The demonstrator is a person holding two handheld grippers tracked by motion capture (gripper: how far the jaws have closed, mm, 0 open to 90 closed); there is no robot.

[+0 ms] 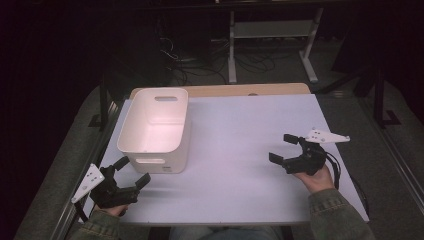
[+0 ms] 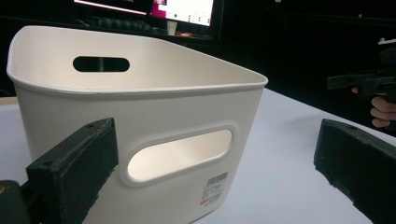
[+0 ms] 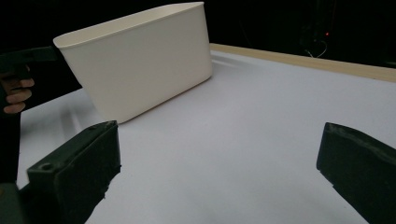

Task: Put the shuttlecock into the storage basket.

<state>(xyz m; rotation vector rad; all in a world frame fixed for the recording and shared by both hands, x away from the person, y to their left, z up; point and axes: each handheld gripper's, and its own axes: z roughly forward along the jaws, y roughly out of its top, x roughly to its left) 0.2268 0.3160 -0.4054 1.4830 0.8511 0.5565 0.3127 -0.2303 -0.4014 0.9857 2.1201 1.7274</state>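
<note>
On the white tabletop (image 1: 240,150), toward its far left part, stands a white plastic storage bin (image 1: 156,127) with a slotted handle cut into each short wall and a barcode sticker low on the near wall. The bin sits upright and nothing shows inside it.

Just near of the bin's near-left corner, the left gripper (image 1: 134,173) is held by the person's left hand (image 1: 116,209), its jaws spread wide apart and clamped on nothing; in the left gripper view (image 2: 212,163) the jaws frame the bin's near handle slot, close to the wall but not touching it.

Well to the right of the bin, the right gripper (image 1: 283,148) sits in the right hand (image 1: 316,179), pointing toward the bin with its jaws likewise wide apart and empty. The right gripper view (image 3: 217,163) looks across bare tabletop at the bin's long side wall (image 3: 144,65).
</note>
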